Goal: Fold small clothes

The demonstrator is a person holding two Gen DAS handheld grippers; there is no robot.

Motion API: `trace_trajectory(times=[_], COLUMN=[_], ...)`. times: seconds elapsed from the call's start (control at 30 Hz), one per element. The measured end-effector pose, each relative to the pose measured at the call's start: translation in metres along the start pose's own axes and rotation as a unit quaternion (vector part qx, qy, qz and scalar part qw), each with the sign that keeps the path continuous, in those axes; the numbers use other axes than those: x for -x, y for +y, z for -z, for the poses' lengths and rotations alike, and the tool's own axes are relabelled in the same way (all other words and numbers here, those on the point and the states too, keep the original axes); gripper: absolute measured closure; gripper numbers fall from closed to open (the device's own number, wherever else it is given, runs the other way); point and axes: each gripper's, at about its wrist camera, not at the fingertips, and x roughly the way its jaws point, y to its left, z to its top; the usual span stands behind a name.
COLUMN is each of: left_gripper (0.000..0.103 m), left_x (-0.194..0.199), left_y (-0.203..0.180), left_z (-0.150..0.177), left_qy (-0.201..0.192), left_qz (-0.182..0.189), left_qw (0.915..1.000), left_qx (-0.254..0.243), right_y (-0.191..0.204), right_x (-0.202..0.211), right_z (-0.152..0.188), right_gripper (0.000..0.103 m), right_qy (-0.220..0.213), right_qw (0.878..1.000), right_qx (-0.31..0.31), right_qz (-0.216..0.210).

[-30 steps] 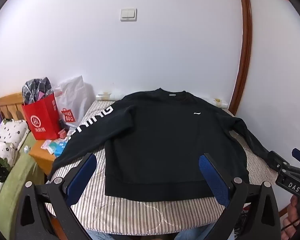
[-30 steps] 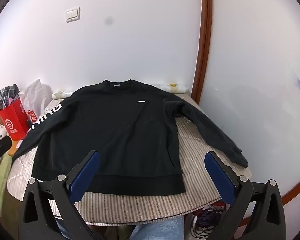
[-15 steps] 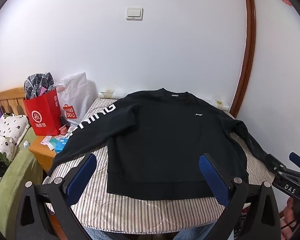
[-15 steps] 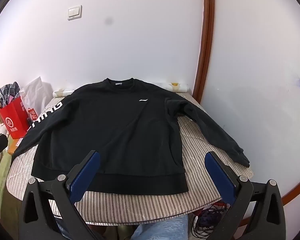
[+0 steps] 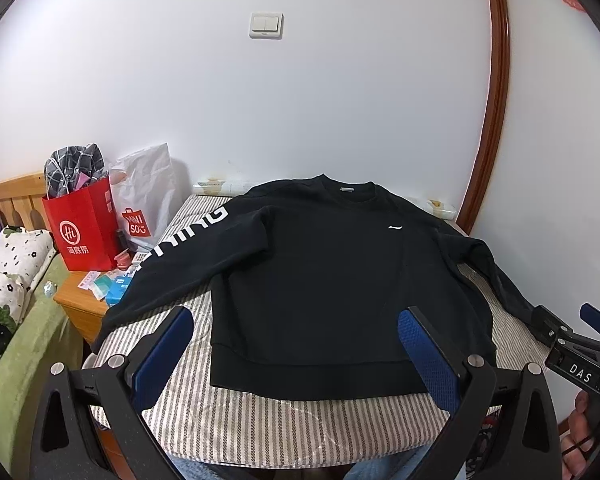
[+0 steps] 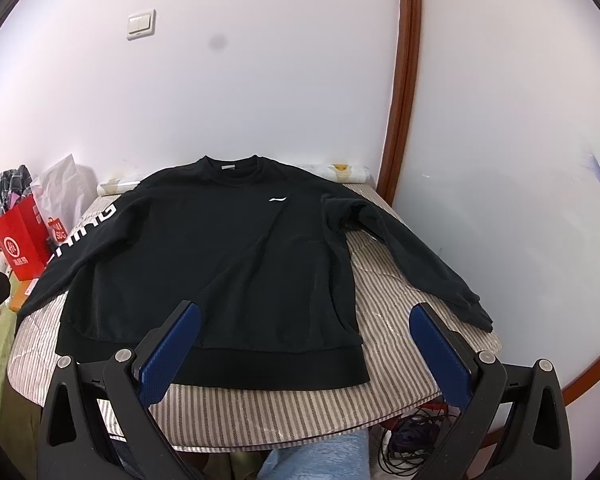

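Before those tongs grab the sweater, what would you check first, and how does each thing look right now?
1. Sweater lies flat, front up: ok.
2. Both sleeves spread out: ok; the lettered sleeve hangs off the table edge.
3. Left tongs open, holding nothing: ok.
4. Right tongs open, holding nothing: ok.
5. Hem within reach: ok, just ahead of both tongs.
6. Cloth snagged underneath: cannot tell.

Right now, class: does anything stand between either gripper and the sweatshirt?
Nothing visible does. The sweatshirt lies flat on the striped cover, with only bare cover between its hem and the open left gripper and right gripper.
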Motion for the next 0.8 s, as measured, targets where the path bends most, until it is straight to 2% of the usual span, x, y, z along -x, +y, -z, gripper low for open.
trace_trajectory(times=[0.8], left_gripper=[0.000], left_x=[0.0008], left_y=[-0.0006], left_z=[0.0037], left_qy=[-0.001], left_qz=[0.001], left_qw=[1.0000], left_qx=[-0.004], right_y=[-0.0076], right_x=[-0.0022], right_z=[0.0064], right_gripper=[0.000], right_qy=[-0.004], right_qw=[1.000], right_qx=[-0.008], right_qz=[0.003])
